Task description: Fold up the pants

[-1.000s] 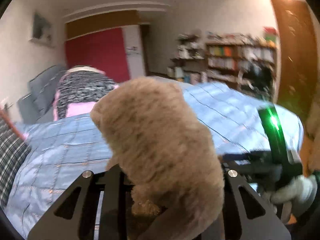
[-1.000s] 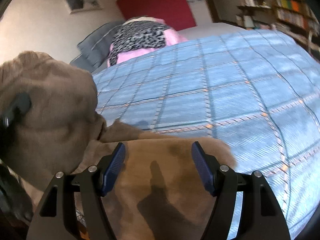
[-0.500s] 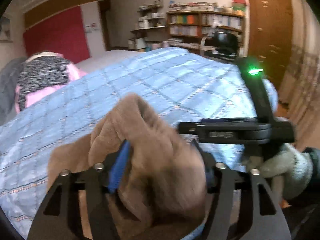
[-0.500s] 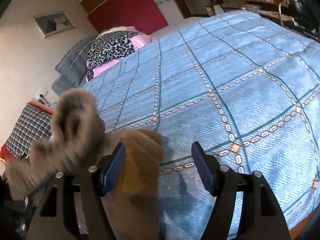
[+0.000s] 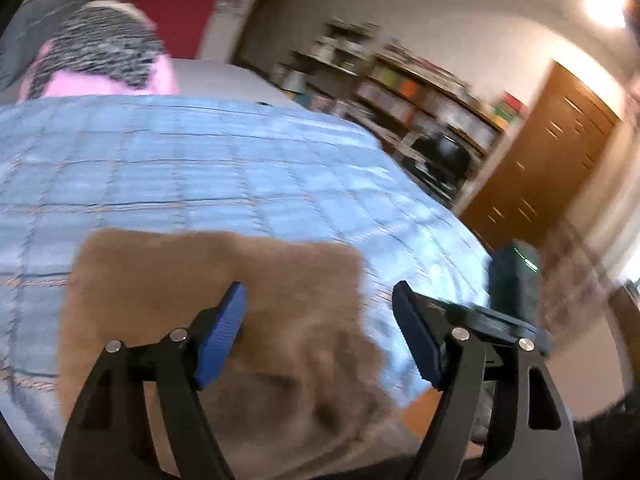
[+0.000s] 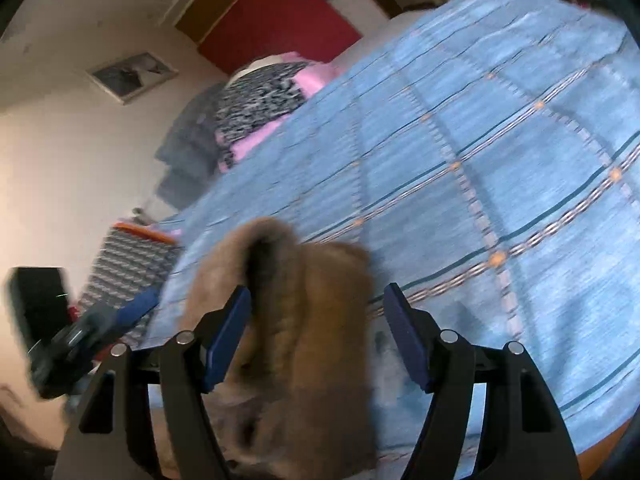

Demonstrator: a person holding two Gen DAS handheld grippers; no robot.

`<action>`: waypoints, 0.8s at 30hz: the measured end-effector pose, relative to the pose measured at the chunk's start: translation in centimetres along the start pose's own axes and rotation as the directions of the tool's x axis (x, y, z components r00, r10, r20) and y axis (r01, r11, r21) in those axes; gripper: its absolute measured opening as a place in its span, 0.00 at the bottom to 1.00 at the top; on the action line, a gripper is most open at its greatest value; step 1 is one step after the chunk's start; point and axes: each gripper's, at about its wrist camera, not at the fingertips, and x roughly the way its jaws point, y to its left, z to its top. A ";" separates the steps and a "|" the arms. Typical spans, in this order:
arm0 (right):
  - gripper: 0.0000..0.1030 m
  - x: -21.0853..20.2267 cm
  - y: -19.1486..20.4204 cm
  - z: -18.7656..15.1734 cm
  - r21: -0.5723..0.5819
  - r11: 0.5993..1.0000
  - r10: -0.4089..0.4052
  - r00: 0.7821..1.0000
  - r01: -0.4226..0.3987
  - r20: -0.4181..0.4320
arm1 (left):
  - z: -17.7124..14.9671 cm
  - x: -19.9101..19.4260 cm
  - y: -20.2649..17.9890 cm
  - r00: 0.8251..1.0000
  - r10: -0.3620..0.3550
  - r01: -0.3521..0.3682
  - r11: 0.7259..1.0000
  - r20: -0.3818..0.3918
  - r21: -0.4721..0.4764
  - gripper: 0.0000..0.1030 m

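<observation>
The brown fleece pants (image 5: 216, 280) lie on the blue checked bedspread (image 5: 200, 168) near its front edge. My left gripper (image 5: 320, 332) is open and empty, its fingers (image 5: 224, 332) hovering over the pants' near part. In the right wrist view the pants (image 6: 304, 320) bulge up in a fold between the open fingers (image 6: 228, 336) of my right gripper (image 6: 316, 336), which grips nothing. The left gripper also shows at the left of the right wrist view (image 6: 88, 336), blurred. Both views are motion-blurred.
A pink and leopard-print bundle (image 5: 100, 60) and grey pillows (image 6: 188, 152) lie at the bed's head. A checked cloth (image 6: 124, 268) lies at the bed's left side. Bookshelves (image 5: 420, 100) and a wooden door (image 5: 552, 160) stand beyond the bed's right side.
The left gripper has opened and let go of the pants, which now lie flat on the bedspread. Both grippers have swung and tilted; the right one stays open over the fold.
</observation>
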 end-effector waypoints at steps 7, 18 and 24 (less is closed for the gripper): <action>0.67 2.0 1.2 -1.5 0.056 0.996 0.082 0.991 -0.076 -0.104 | 1.0 -0.7 4.0 0.996 0.084 -0.081 0.994 0.033 -0.077 0.76; 0.64 2.3 5.0 -2.1 -0.070 0.997 0.005 0.990 -0.015 -0.139 | -0.9 -0.9 6.1 0.997 0.082 -0.079 0.989 0.016 -0.122 0.78; 0.18 3.3 6.3 -3.3 -0.143 0.989 -0.057 0.977 0.028 -0.203 | -1.4 -1.5 6.8 0.996 0.084 -0.080 0.987 0.020 -0.138 0.80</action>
